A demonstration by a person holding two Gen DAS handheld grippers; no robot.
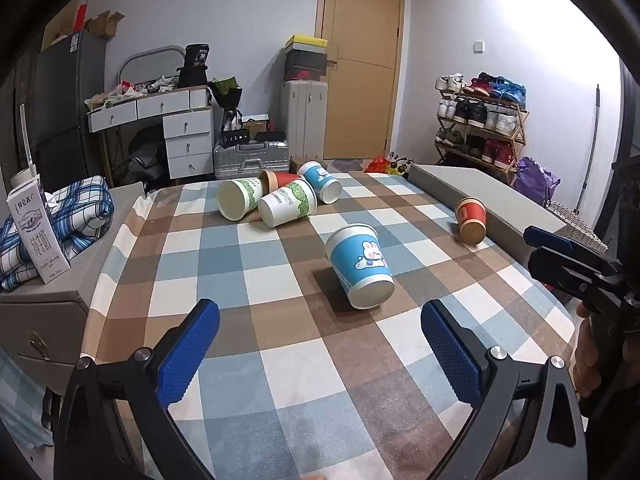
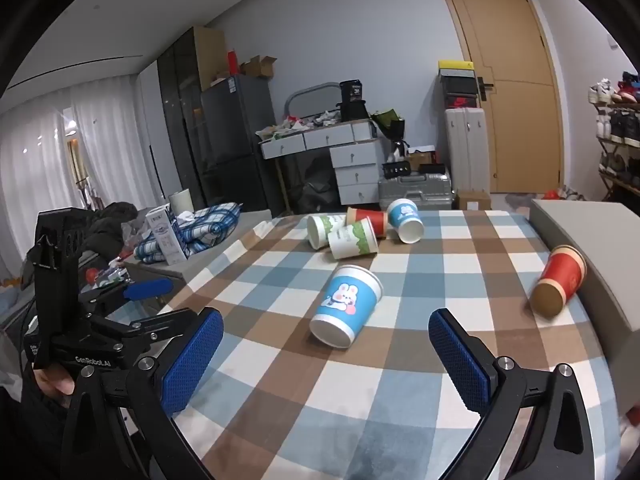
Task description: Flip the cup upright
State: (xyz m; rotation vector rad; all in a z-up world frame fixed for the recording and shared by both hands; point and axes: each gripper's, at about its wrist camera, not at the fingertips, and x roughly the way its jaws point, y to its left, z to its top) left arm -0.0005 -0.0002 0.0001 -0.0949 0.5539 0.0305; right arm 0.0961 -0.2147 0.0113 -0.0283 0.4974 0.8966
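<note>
A blue paper cup with a rabbit print (image 1: 360, 268) lies on its side in the middle of the checked tablecloth (image 1: 280, 352), base toward me. It also shows in the right wrist view (image 2: 346, 306). My left gripper (image 1: 320, 344) is open and empty, a little short of this cup. My right gripper (image 2: 326, 356) is open and empty, also just short of it. A red cup (image 1: 471, 220) lies on its side at the right, against a grey box (image 1: 500, 200); it also shows in the right wrist view (image 2: 558, 282).
Several more cups lie in a cluster at the table's far edge (image 1: 276, 200), also in the right wrist view (image 2: 360, 228). A milk carton (image 1: 34, 228) and folded plaid cloth (image 1: 80, 212) sit on a grey surface left of the table.
</note>
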